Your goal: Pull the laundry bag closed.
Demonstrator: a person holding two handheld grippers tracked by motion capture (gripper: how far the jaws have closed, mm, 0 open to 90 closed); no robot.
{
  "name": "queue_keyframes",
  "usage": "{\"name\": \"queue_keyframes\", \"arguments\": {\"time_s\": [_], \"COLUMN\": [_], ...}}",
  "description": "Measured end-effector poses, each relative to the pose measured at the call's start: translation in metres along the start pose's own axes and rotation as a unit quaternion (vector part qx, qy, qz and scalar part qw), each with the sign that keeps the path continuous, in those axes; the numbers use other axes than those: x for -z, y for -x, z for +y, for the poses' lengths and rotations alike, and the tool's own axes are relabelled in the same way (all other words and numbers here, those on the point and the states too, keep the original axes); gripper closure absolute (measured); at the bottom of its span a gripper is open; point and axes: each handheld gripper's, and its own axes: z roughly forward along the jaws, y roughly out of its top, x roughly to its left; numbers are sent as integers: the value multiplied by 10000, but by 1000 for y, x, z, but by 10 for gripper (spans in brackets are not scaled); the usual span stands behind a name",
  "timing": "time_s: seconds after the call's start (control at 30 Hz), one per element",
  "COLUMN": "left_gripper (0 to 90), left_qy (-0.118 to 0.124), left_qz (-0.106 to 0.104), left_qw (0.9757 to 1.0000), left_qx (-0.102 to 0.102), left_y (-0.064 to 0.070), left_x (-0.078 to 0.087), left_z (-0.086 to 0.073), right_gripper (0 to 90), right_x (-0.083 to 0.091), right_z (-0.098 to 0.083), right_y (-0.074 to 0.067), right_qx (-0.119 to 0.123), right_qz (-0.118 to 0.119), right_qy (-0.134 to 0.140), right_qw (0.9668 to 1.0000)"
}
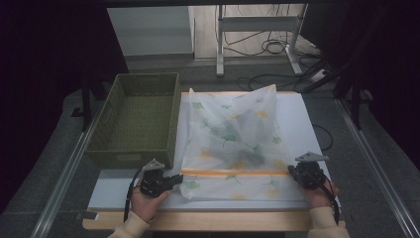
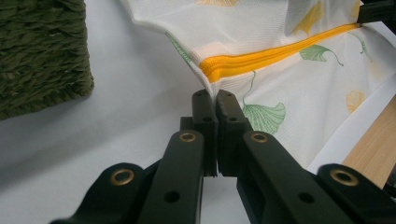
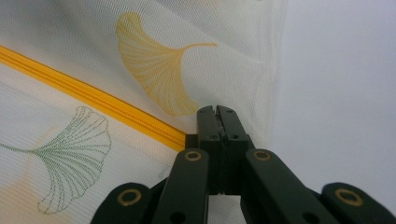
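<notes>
My left gripper [image 2: 215, 100] has its jaws pressed together on the near left corner of a sheer white mesh bag [image 1: 233, 144], right at the end of its orange zipper [image 2: 275, 56]. My right gripper [image 3: 216, 112] pinches the bag's opposite corner the same way. Between them the bag lies on the white bench [image 1: 119, 191], rising to a peak beyond. Past my left jaws sits a green woven basket [image 1: 138, 119].

Lab: dark curtains [image 1: 44, 74], floor cables [image 1: 267, 47], frame legs [image 1: 220, 39]
</notes>
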Motion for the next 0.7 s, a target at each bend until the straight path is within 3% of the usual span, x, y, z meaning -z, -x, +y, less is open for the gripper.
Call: {"name": "queue_keyframes", "arguments": {"time_s": [0.13,0.2,0.3,0.37,0.53,0.7], "left_gripper": [872,828,672,584,442,366], "left_qy": [21,33,126,208,192,174], "left_qz": [31,118,226,306,404,495], "left_qw": [10000,9998,9992,9984,9972,9969], "left_qx": [-75,-187,-311,-422,-604,-589], "left_y": [0,1,2,3,5,0], "left_x": [0,0,1,3,7,14], "left_z": [0,-1,-3,-3,-3,-3], "right_gripper": [855,745,545,460,372,341], "right_x": [0,1,5,8,13,22], "right_z": [2,4,7,9,13,11], "right_y": [2,3,3,2,-2,-4], "right_qx": [11,-6,-57,-77,15,27], "right_qz": [71,145,204,268,425,564], "right_qy": [-3,23,190,293,510,670], "right_qw": [10000,9999,9996,9992,9978,9962]}}
